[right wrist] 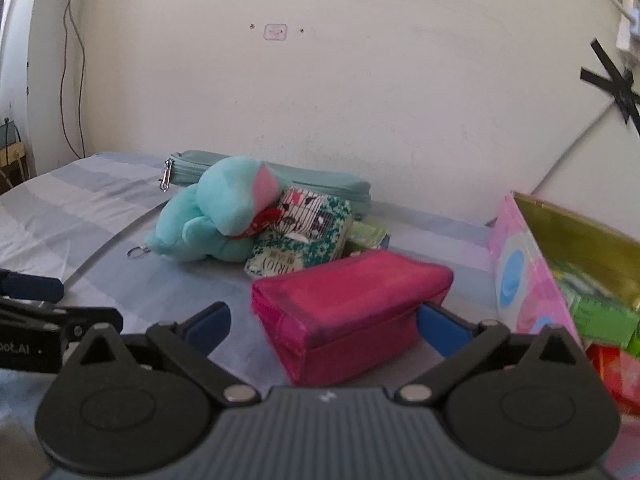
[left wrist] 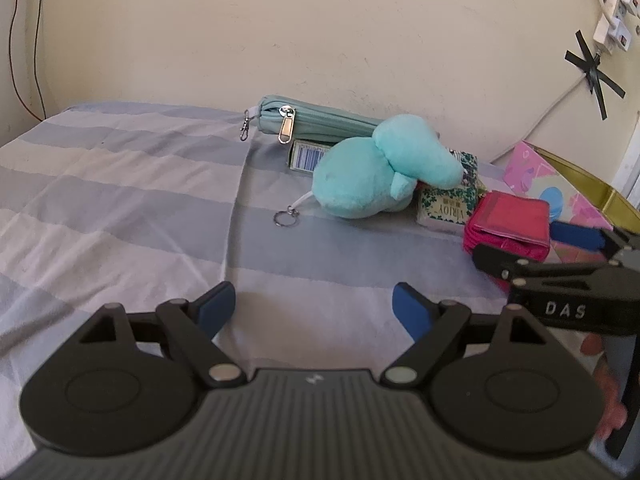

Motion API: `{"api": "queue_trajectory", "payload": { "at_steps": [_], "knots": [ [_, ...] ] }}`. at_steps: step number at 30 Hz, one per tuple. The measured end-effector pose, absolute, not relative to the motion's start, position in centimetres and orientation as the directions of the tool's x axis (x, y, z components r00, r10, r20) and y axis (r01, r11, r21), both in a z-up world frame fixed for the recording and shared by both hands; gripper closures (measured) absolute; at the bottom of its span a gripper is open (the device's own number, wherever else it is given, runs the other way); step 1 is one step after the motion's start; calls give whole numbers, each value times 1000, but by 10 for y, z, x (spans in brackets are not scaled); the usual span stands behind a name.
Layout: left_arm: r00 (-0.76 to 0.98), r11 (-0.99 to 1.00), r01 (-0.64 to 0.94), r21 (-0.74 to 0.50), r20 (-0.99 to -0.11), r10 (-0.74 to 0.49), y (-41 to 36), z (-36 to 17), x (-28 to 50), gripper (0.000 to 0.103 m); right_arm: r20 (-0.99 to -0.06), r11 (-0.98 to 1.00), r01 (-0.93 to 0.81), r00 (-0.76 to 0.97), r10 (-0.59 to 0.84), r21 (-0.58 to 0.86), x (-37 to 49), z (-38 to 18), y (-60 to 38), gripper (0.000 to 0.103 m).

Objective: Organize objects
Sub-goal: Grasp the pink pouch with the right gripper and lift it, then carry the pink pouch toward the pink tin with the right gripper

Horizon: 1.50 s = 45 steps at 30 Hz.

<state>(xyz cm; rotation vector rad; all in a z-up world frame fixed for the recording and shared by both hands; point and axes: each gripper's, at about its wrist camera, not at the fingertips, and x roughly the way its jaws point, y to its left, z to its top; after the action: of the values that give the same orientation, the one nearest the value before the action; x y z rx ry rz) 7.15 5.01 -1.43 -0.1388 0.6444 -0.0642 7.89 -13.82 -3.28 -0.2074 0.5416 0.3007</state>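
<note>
On a bed (left wrist: 120, 200) covered in a striped sheet, the right tool (right wrist: 324, 322) stands at its widest around a pink pouch (right wrist: 348, 304), which rests on the sheet; one blue pad sits close against the pouch's right side, the other clear of it. The left tool (left wrist: 314, 306) hangs partly spread over bare sheet, holding nothing. Behind the pouch lie a teal plush toy (left wrist: 360, 184), a green patterned packet (left wrist: 448, 208) and a teal zip case (left wrist: 320, 120) by the wall. A pink box (right wrist: 520, 264) stands to the right.
</note>
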Motion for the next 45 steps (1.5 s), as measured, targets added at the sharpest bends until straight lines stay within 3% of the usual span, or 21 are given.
{"api": "queue_trajectory", "payload": {
  "at_steps": [7,15,21,36,45],
  "knots": [
    [796,988,24,-154,-594,-112,50,-15,71,16,-573,905,-395,784,240,-161,110,-11,-140,0],
    [796,987,24,-160,-594,-116,51,-15,71,16,-653,962,-271,722,228,35,158,-16,-147,0],
    [796,986,23,-167,-593,-119,51,-15,70,16,-731,952,-280,622,281,127,171,-34,-149,1],
    [818,963,3,-268,-554,-157,66,-11,69,16,-672,876,-353,564,480,329,97,-30,-159,4],
    [860,938,2,-347,-477,-179,80,-3,61,16,-630,820,-462,536,562,339,47,-29,-142,4]
  ]
}}
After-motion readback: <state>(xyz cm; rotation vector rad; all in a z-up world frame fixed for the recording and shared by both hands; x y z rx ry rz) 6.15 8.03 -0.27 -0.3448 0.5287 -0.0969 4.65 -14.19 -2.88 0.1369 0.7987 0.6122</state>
